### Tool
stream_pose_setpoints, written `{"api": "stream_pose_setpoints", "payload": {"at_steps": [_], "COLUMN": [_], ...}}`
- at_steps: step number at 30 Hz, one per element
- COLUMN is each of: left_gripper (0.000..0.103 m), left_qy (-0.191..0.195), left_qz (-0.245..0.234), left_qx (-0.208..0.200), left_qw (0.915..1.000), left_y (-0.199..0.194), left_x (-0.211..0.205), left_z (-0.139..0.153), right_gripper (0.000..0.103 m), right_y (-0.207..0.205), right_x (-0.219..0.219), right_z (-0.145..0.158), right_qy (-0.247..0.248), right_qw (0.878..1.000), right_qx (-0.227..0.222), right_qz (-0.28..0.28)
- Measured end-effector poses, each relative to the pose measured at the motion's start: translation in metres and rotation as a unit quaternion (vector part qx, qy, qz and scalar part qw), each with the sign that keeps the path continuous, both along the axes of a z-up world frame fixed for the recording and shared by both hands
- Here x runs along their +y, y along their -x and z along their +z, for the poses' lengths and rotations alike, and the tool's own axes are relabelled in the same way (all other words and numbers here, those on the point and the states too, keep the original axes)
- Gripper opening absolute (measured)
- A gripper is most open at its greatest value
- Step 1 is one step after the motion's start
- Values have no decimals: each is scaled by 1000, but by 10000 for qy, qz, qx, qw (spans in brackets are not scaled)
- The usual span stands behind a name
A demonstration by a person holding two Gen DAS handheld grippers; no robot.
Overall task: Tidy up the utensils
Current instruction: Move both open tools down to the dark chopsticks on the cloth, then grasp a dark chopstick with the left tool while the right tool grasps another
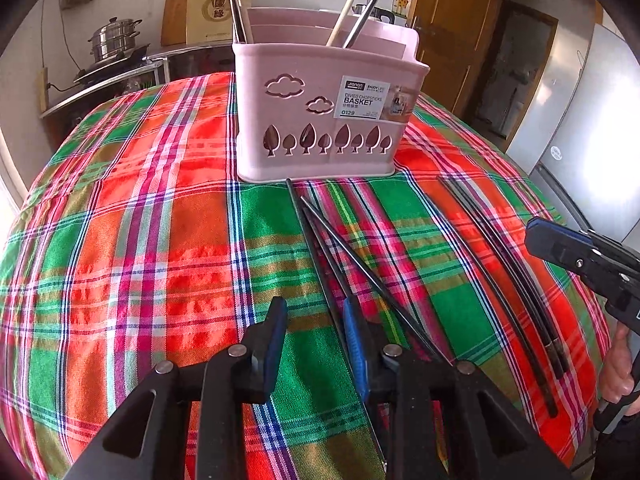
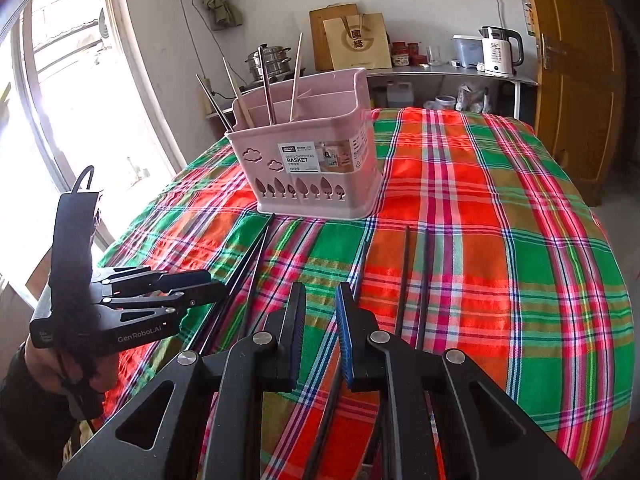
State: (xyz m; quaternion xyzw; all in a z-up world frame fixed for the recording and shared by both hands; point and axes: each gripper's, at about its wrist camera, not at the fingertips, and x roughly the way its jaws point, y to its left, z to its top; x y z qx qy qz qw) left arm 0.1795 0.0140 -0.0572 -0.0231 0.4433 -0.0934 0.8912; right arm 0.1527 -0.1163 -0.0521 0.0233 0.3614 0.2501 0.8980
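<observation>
Pink basket [image 2: 316,168] — black chopsticks [image 2: 406,280] nearby

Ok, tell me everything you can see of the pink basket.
The pink basket looks like smooth plastic, with rounded corners, inner dividers, cloud and tree cut-outs in its front wall and a label reading BASKET. It stands upright on the checked cloth at the far part of the table. Pale wooden chopsticks and metal chopsticks lean inside it. A black chopstick lies on the cloth with its tip close to the base; neither gripper touches the basket.
</observation>
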Motion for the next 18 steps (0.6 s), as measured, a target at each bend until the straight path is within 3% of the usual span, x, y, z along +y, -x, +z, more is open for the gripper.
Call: {"api": "stream_pose_setpoints", "payload": {"at_steps": [5,9,10,12,18], "left_gripper": [29,29,27,8,7], "left_qy": [-331,-334,-352,-492,-436], "left_qz": [155,273,318,460,804], "left_qx": [-58,-100,-118,-162,-132], "left_qw": [9993,9990,9988,9976,9957], "left_y": [-4,-3,-2,0,10], "left_x": [-2,6,8,13,37], "left_z": [-2,-2,-2,-3,-3], "right_gripper": [16,16,16,16,16], "right_y": [-4,-8,-10,-12,-23], "right_x": [9,21,25,34,63], "right_z": [0,-2,-3,-7,-15], "right_qy": [17,72,88,121,272], "right_qw": [10000,9998,9997,9994,9978], "right_qx": [31,72,98,150,286], "right_qz": [83,191,221,295,524]}}
